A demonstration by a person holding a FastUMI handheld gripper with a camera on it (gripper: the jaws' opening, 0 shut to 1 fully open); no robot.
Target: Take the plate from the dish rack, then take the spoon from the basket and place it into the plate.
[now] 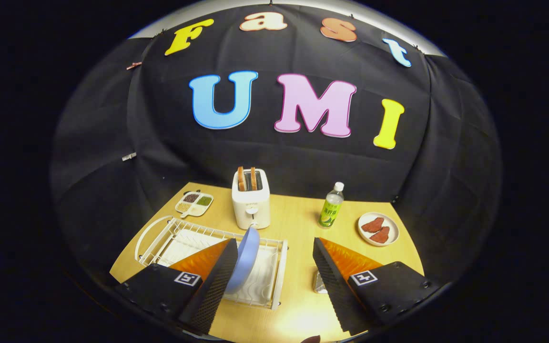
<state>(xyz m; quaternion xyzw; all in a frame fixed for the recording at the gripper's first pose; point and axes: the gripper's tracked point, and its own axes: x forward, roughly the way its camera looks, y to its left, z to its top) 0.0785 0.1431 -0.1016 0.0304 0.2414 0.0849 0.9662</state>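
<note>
Gripper view: I see my gripper (274, 281) with its fingers spread wide and nothing between them, above a wooden table (298, 224). A blue plate (245, 259) stands on edge in the white dish rack (184, 238), just beside the inner face of my left finger. A toaster (251, 202), a bottle (331, 206) and a dish of red food (378, 228) sit beyond. I judge the plate pickup is the step in hand; next I must shift left to straddle the rim, then close. I cannot make out the basket or spoon.
</note>
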